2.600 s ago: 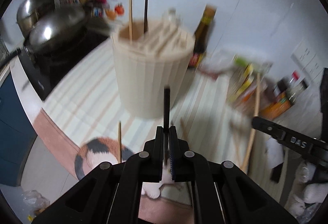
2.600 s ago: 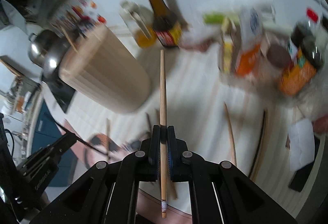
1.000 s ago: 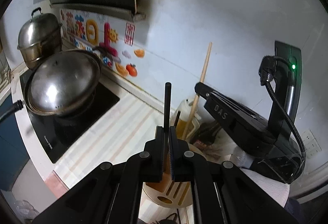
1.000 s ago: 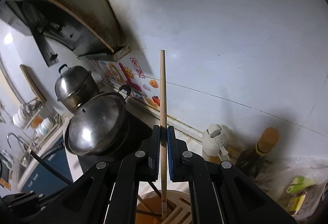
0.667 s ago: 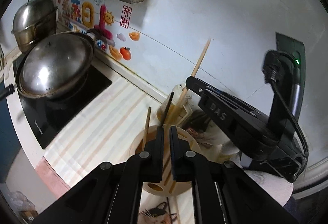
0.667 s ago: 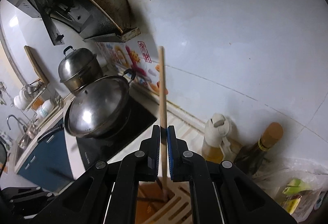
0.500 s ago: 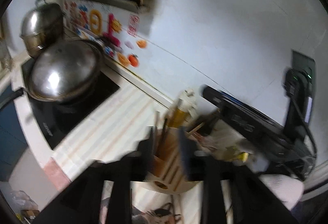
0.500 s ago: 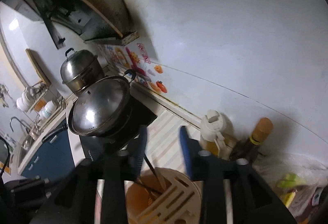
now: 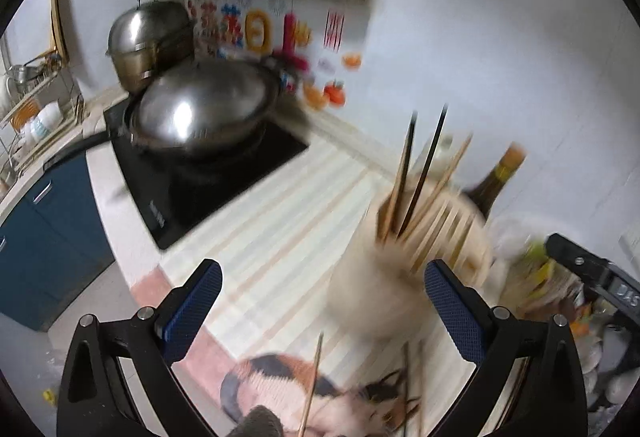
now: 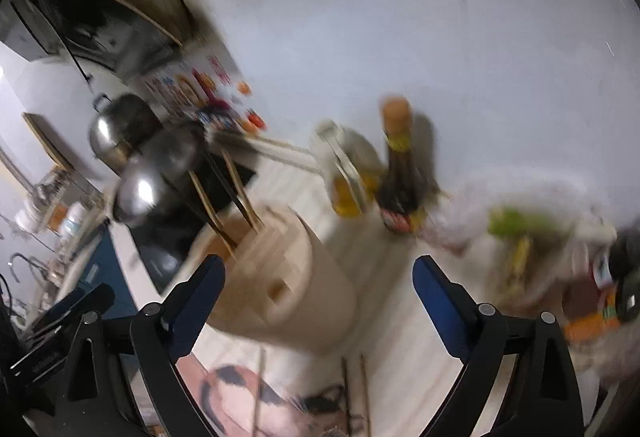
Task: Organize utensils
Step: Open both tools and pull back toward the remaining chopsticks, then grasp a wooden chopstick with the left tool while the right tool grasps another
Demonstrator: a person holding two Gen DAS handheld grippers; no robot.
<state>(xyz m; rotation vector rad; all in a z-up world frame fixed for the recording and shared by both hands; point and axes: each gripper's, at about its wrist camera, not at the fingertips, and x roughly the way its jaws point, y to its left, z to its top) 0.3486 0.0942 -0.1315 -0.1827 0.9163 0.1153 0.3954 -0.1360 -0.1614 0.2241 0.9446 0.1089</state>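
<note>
Now both tongs, left (image 9: 322,303) and right (image 10: 319,295), are spreading apart, empty, near the chopstick holder (image 10: 288,283).

A home kitchen: lidded wok (image 9: 204,113) on a cooktop (image 9: 208,181), sauce bottle (image 10: 398,177).

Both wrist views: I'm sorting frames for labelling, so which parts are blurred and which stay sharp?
Left wrist view: chopstick holder and bottle streaked with motion blur, glare on the wok lid, left gripper fingers crisp. Right wrist view: heavier smear across holder, bottles and packets; only the right gripper is sharp; both show fisheye bending.
</note>
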